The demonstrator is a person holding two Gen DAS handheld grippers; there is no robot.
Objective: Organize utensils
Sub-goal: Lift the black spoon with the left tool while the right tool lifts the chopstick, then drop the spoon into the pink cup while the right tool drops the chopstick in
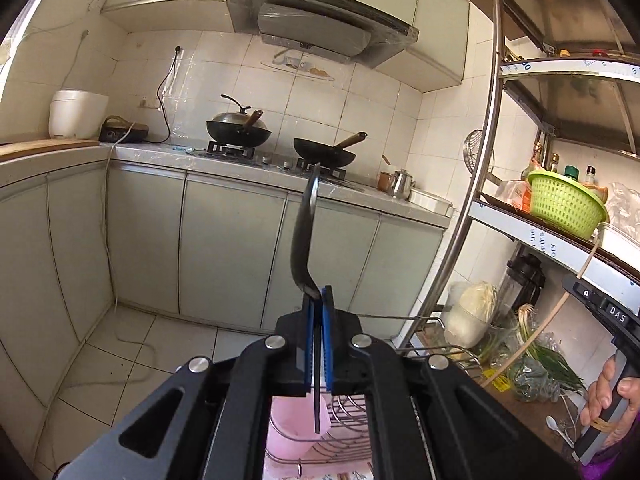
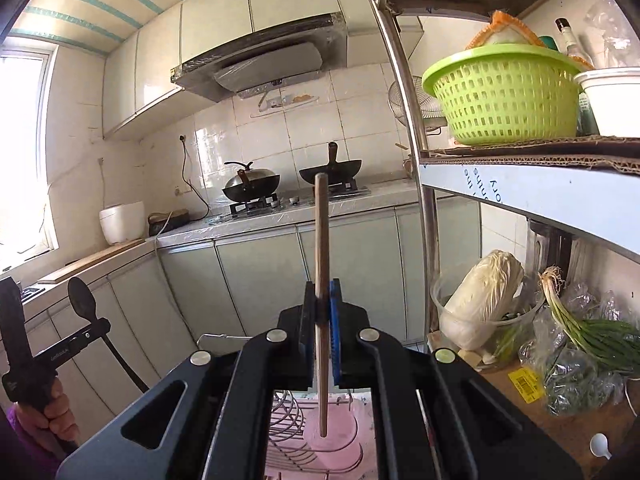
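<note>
My left gripper is shut on a black plastic spoon, gripped on the handle just below the bowl. The bowl points up and the handle hangs down over a pink cup. The right wrist view shows the same spoon at the far left. My right gripper is shut on a long wooden utensil, which stands nearly upright with its lower end above the pink cup. A small white spoon lies on the lower shelf at the right.
A wire dish rack sits beside the cup. At the right, a metal shelf post rises beside a green basket, a cabbage and green onions. Two woks sit on the stove across the floor.
</note>
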